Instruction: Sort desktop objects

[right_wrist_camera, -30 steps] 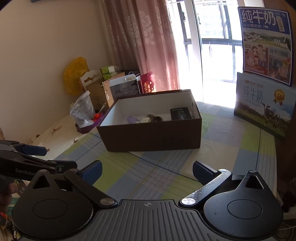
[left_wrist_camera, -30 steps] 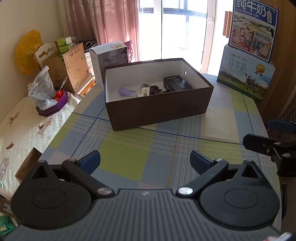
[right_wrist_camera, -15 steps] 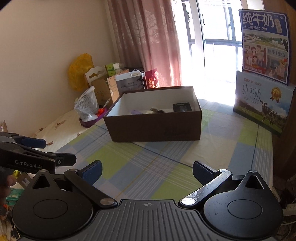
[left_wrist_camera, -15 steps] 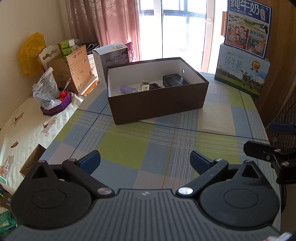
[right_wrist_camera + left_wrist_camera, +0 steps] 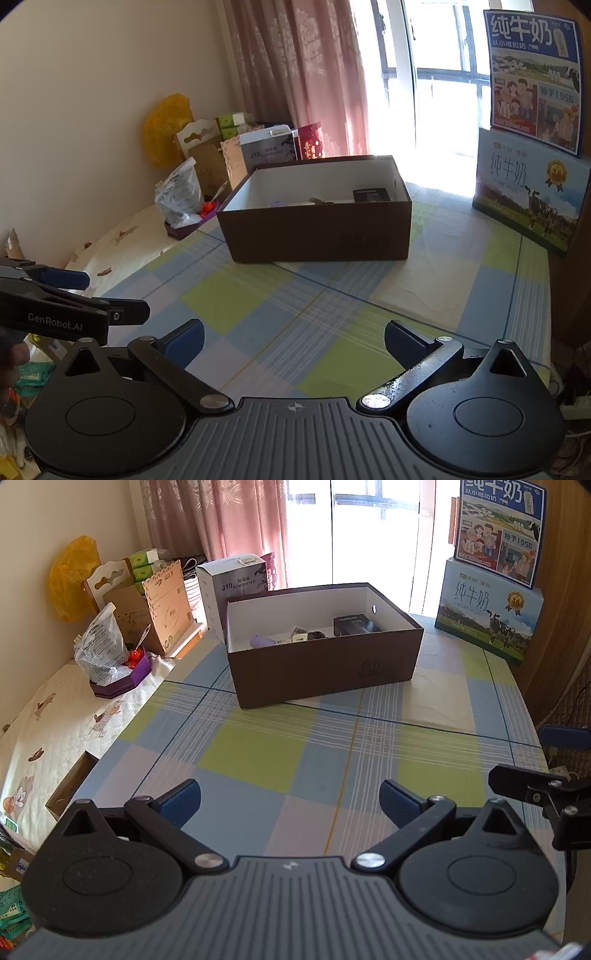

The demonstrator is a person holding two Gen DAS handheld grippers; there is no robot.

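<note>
A dark brown open box (image 5: 325, 664) (image 5: 317, 232) with a white inside stands on the checked tablecloth (image 5: 295, 753) at the far middle. Inside it lie a black case (image 5: 354, 624) (image 5: 371, 195), a purple item (image 5: 263, 641) and some small bits. My left gripper (image 5: 290, 803) hangs open and empty over the near cloth, well short of the box. My right gripper (image 5: 293, 341) is also open and empty, to the right of the left one. Each gripper shows at the edge of the other's view.
Milk cartons (image 5: 491, 609) (image 5: 528, 195) stand at the far right corner. A white humidifier box (image 5: 231, 590), cardboard holders (image 5: 155, 609) and a plastic bag on a purple tray (image 5: 110, 657) crowd the left, past the table's left edge. A wooden wall (image 5: 561, 602) borders the right.
Both grippers have drawn back and risen away from the box, which now looks smaller and farther. Both stay open and empty.
</note>
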